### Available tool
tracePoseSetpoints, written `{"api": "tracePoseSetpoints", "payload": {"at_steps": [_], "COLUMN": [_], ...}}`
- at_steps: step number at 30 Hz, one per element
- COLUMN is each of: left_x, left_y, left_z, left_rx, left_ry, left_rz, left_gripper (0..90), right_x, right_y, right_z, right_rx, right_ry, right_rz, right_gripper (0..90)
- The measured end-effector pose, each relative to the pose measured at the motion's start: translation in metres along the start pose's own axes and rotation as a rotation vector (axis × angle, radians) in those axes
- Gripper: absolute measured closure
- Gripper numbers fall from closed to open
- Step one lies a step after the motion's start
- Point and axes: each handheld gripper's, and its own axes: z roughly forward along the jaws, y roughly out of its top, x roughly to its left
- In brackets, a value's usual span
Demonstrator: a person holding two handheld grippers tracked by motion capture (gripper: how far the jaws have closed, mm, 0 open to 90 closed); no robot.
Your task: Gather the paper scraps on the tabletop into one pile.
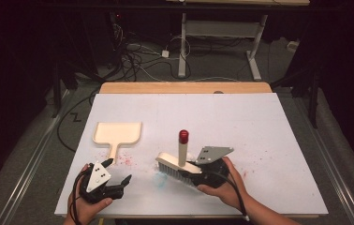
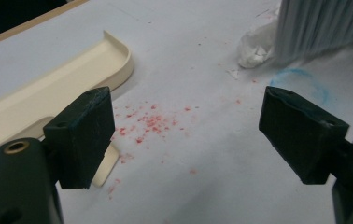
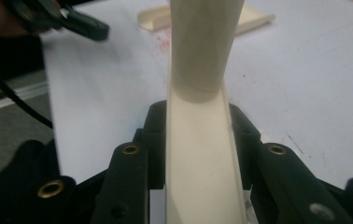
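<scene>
White table (image 1: 269, 140): my left gripper (image 1: 119, 171), jaws apart, sits near the front edge just below the cream dustpan (image 1: 118, 132), whose handle points toward me. Red crumbs (image 1: 126, 159) lie scattered by that handle. My right gripper (image 1: 191, 176) clamps the brush (image 1: 177, 165) by its head, red-capped handle upright, bristles beside a faint blue mark (image 1: 158, 180).

A matt white paper-like sheet (image 1: 259, 140) covers a table whose bare far edge (image 1: 184, 87) looks like pale wood. The cream dustpan (image 1: 118, 133) appears to be smooth plastic with a soft sheen, as does the brush (image 1: 180, 165) body, its handle capped in glossy red; the bristles (image 2: 324, 25) look fine and pale. Fine red crumbs (image 2: 149, 122) lie grainy on the sheet. The left gripper (image 1: 117, 173) pads are matt black and slightly rough, with brass-coloured metal eyelets.
</scene>
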Motion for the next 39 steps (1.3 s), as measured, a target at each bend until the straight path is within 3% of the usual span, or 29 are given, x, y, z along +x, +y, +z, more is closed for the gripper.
{"api": "tracePoseSetpoints", "payload": {"at_steps": [1, 3, 4, 6, 8, 10, 12, 13, 17, 19, 22, 25, 27, 30, 31, 37, 39], "left_x": [-0.001, -0.002, -0.002, -0.003, -0.003, -0.004, -0.005, -0.006, -0.009, -0.011, -0.012, -0.012, -0.013, -0.013, -0.013, -0.013, -0.013], "left_y": [0.000, 0.000, 0.000, -0.001, -0.001, -0.001, -0.001, 0.000, 0.001, 0.002, 0.002, 0.002, 0.003, 0.003, 0.003, 0.002, 0.002], "left_z": [0.001, 0.001, 0.002, 0.003, 0.003, 0.004, 0.005, 0.005, 0.008, 0.009, 0.011, 0.012, 0.012, 0.013, 0.014, 0.015, 0.015], "left_rx": [0.002, 0.011, 0.014, 0.025, 0.028, 0.031, 0.030, 0.033, 0.047, 0.052, 0.056, 0.060, 0.060, 0.061, 0.062, 0.066, 0.066], "left_ry": [-0.004, -0.006, -0.007, -0.008, -0.012, -0.012, -0.016, -0.015, -0.015, -0.018, -0.017, -0.021, -0.022, -0.026, -0.027, -0.033, -0.034], "left_rz": [0.003, 0.012, 0.016, 0.023, 0.025, 0.028, 0.029, 0.033, 0.053, 0.062, 0.082, 0.087, 0.088, 0.089, 0.091, 0.091, 0.091], "left_gripper": [17.3, 17.4, 17.4, 17.4, 17.4, 17.4, 17.4, 17.5, 17.5, 17.5, 17.5, 17.7, 17.7, 17.7, 17.7, 17.8, 17.8], "right_x": [-0.002, -0.003, -0.005, -0.006, -0.012, -0.017, -0.020, -0.025, -0.034, -0.039, -0.042, -0.044, -0.044, -0.040, -0.037, -0.031, -0.027], "right_y": [0.002, 0.003, 0.002, 0.001, -0.010, -0.019, -0.025, -0.036, -0.052, -0.066, -0.073, -0.083, -0.084, -0.079, -0.072, -0.056, -0.046], "right_z": [-0.016, -0.024, -0.042, -0.050, -0.078, -0.090, -0.096, -0.105, -0.117, -0.126, -0.127, -0.118, -0.109, -0.097, -0.084, -0.058, -0.046], "right_rx": [-0.030, -0.042, -0.052, -0.054, -0.046, -0.027, -0.018, 0.009, 0.035, 0.077, 0.102, 0.143, 0.141, 0.133, 0.129, 0.105, 0.062], "right_ry": [-0.005, -0.007, -0.030, -0.038, -0.083, -0.102, -0.109, -0.150, -0.175, -0.196, -0.195, -0.184, -0.169, -0.158, -0.160, -0.151, -0.153], "right_rz": [-0.014, -0.015, -0.035, -0.049, -0.079, -0.067, -0.057, -0.061, -0.067, -0.075, -0.068, -0.047, -0.051, -0.062, -0.076, -0.070, -0.052], "right_gripper": [67.6, 67.6, 67.6, 67.6, 67.6, 67.6, 67.6, 67.6, 67.6, 67.6, 67.6, 67.6, 67.6, 67.6, 67.7, 67.7, 67.6]}}
